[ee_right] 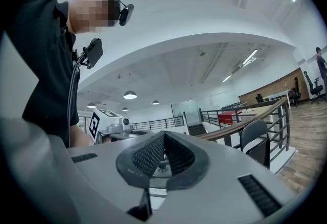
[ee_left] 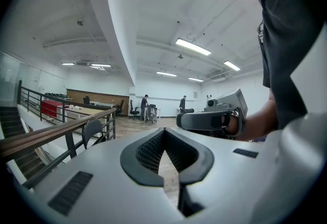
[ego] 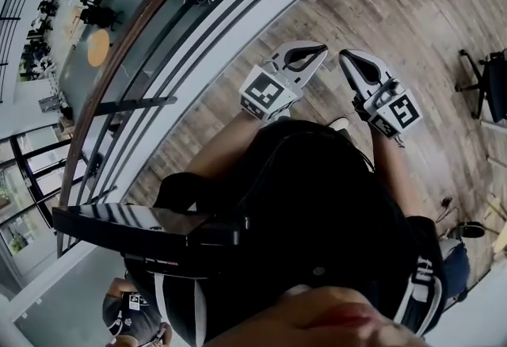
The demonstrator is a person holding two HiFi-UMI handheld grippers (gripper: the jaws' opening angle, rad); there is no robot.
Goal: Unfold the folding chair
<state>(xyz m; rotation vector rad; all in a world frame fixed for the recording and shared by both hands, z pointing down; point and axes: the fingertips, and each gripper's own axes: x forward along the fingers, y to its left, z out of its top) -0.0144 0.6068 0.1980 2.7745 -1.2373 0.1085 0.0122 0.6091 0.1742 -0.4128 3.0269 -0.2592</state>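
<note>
Jaws together, empty, on our white left gripper (ee_left: 164, 133) and white right gripper (ee_right: 164, 136). The dark round-backed chair (ee_right: 254, 135) stands ahead beside the black railing (ee_right: 278, 115), well apart, seemingly nearer our right.

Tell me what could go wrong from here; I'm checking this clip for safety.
Both the left gripper and the right gripper are shut and empty; reaching the chair that way would probably bump it, not grip it.
The chair stands close beside the railing, so swinging it open there might knock against it.
</note>
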